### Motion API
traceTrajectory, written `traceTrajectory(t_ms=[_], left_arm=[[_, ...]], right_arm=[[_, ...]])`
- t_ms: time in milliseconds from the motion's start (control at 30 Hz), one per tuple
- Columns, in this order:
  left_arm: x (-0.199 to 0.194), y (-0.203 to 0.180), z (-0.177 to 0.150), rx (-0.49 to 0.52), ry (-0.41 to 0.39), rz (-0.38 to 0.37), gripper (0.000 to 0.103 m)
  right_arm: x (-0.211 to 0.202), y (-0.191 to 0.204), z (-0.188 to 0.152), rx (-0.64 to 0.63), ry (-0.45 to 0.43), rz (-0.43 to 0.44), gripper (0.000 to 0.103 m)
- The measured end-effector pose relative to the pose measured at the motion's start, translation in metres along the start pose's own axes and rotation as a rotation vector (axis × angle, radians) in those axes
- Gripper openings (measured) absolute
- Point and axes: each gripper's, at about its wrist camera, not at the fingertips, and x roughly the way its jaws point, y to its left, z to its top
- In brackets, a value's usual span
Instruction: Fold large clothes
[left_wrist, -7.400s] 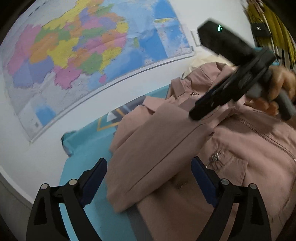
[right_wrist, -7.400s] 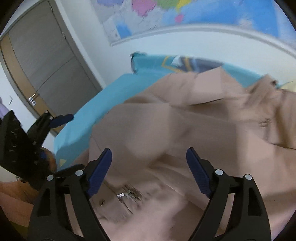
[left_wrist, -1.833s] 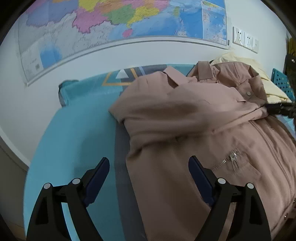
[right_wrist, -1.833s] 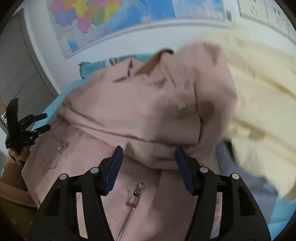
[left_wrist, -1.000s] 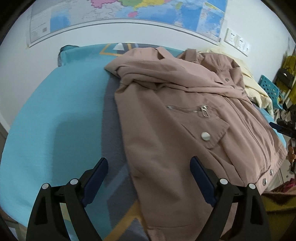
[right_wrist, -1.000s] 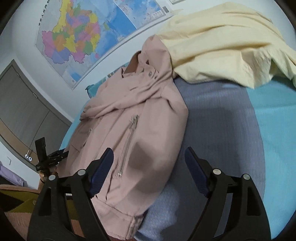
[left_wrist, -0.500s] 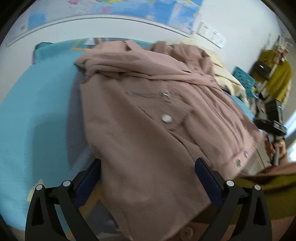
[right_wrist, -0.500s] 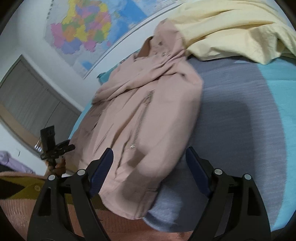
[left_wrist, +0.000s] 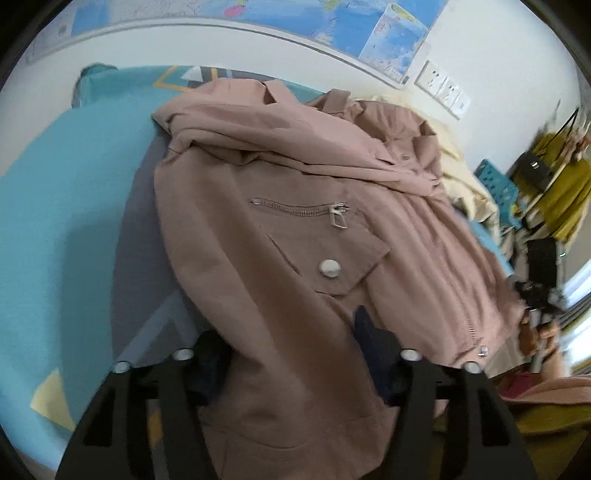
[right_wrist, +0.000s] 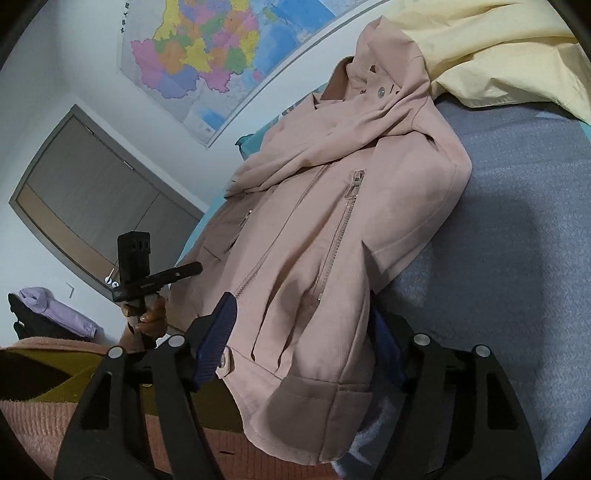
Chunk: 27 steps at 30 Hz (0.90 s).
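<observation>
Both grippers closing in on the hem corners of a pink jacket (left_wrist: 280, 229) on the bed (left_wrist: 55, 206).
Left gripper (left_wrist: 291, 354) and right gripper (right_wrist: 299, 339) straddle the lower-frame hem, fingers closing, not yet clamped. Jacket's long axis runs from hem up-frame to collar; sleeves folded across chest. Soft woven cotton, metal zippers, snap buttons. Yellow garment (right_wrist: 498, 48) upper right.
</observation>
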Motion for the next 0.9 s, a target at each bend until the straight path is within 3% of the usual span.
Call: traceTrajectory(t_ms=[67,167,200,233,267,300,433,633,733,900], left_arm=[[0.003,-0.005,0.000,0.012,0.008,-0.032,0.093],[0.009,-0.016,-0.002,0.062,0.002,0.036,0.090],[0.009,-0.018,-0.002,0.059,-0.011,0.066,0.070],[0.009,-0.017,0.000,0.042,-0.021,0.113,0.054],[0.009,-0.014,0.003,0.001,-0.025,0.195,0.020],[0.010,-0.010,0.004,-0.032,-0.024,0.242,0.008],[-0.007,-0.009,0.008,-0.063,-0.050,0.215,0.004],[-0.063,-0.005,0.012,-0.105,-0.134,0.058,0.003],[-0.070,-0.001,0.007,-0.078,-0.111,0.037,0.004],[-0.038,0.014,-0.005,-0.089,-0.004,0.050,0.005]], right_arm=[[0.002,0.001,0.001,-0.012,0.008,-0.027,0.069],[0.008,0.006,0.002,-0.029,0.012,-0.059,0.067],[0.011,0.007,0.002,-0.030,0.017,-0.064,0.061],[0.014,0.005,0.002,-0.007,0.027,-0.060,0.041],[0.016,0.000,0.003,0.022,0.026,-0.067,0.022],[0.016,-0.004,0.002,0.041,0.025,-0.073,0.016],[-0.007,-0.004,0.002,0.091,-0.067,0.025,0.008],[-0.055,0.042,0.000,-0.015,-0.201,0.128,0.007],[-0.055,0.041,-0.006,-0.020,-0.163,0.095,0.009],[-0.021,0.007,-0.022,0.098,-0.024,0.068,0.016]])
